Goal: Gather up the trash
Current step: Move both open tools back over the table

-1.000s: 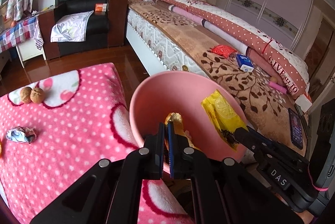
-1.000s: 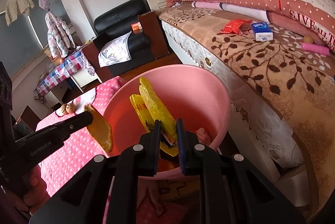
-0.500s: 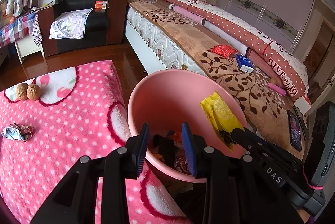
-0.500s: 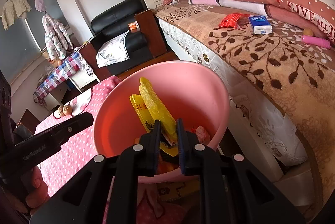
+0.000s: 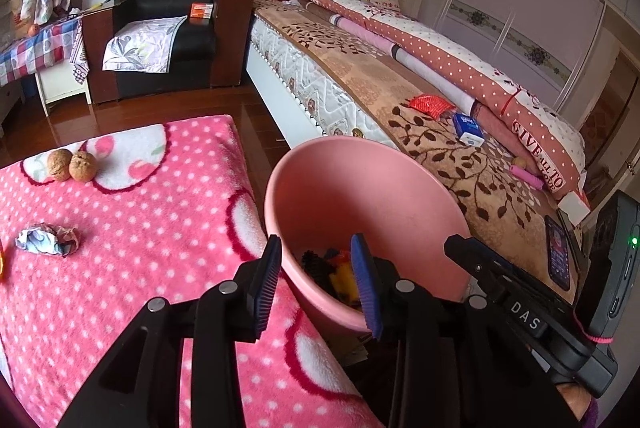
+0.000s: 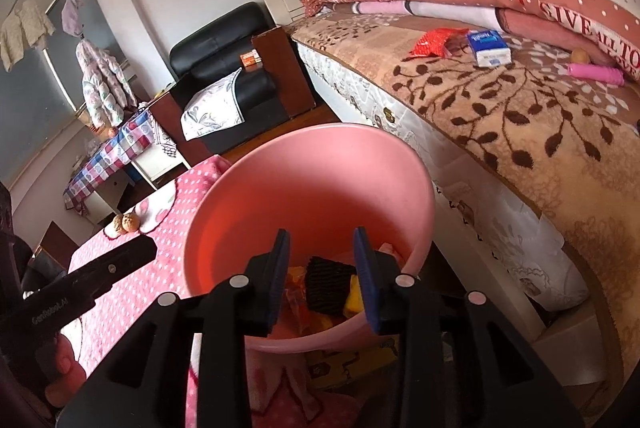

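Over pink bin [image 5: 400, 195] (yellow, orange scraps inside), both jaws spread

Pink bin [image 5: 360, 195] upright beside table, wrappers [image 6: 328, 284] inside, crumpled scrap [image 5: 48, 240] on tablecloth

I am counting from the one pink bucket [image 5: 372, 187] standing between the bed and the pink dotted blanket [image 5: 140, 228]. Left of the bucket, on that blanket, I am seeing two walnuts [image 5: 72, 165] touching each other and one crumpled wrapper [image 5: 48, 240] nearer to me. Right of the bucket, on the bed, I am finding one red packet [image 6: 434, 41], one blue tissue pack [image 6: 490, 47], one pink tube [image 6: 594, 71] and one phone [image 5: 558, 258]. Over the bucket I am holding two tongs: my left gripper [image 5: 316, 280] and my right gripper [image 6: 322, 272], each with two blue-padded fingers spread apart.
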